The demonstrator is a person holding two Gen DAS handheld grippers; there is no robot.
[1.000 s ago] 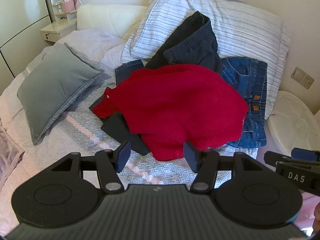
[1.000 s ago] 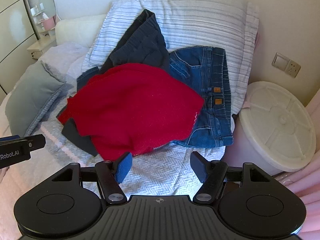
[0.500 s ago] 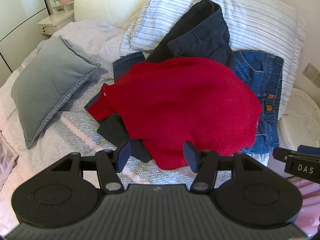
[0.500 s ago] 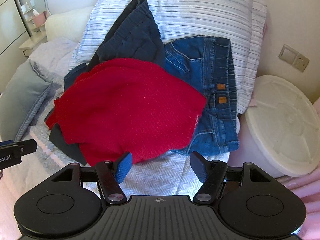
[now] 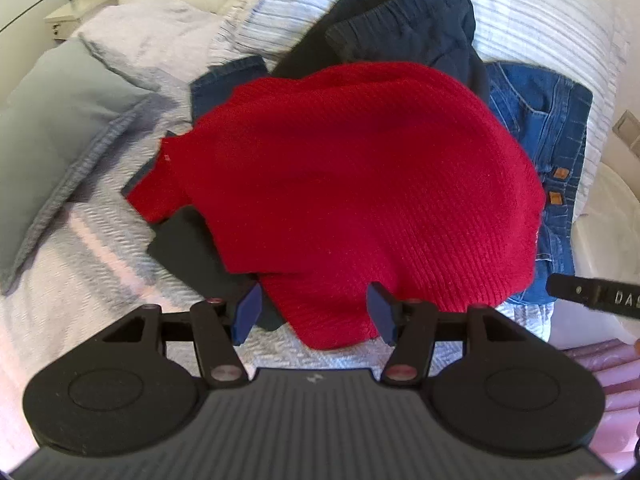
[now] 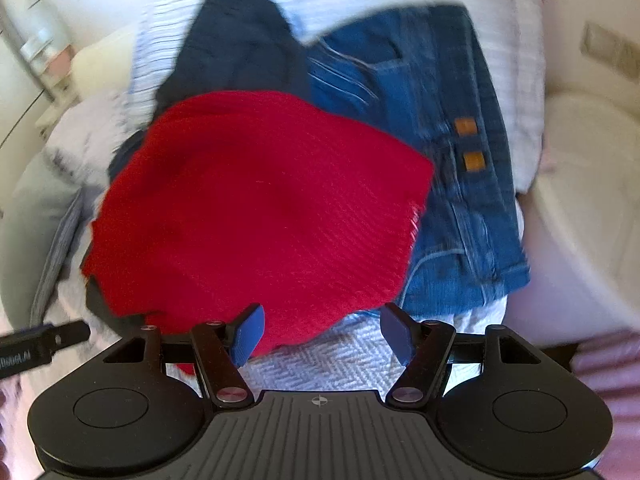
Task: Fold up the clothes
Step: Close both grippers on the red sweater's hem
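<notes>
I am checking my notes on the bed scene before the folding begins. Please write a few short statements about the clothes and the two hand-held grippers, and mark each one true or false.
1. The red knitted sweater lies on top of the pile of clothes. True.
2. The left hand-held gripper is shut on the sweater. False: its jaws stand open, gripping nothing.
3. The blue denim jeans lie partly under the sweater. True.
4. The right hand-held gripper holds the jeans. False: it is open and empty, above the sweater's near edge.
5. The dark navy trousers lie on the floor. False: they rest against the striped pillow.
</notes>
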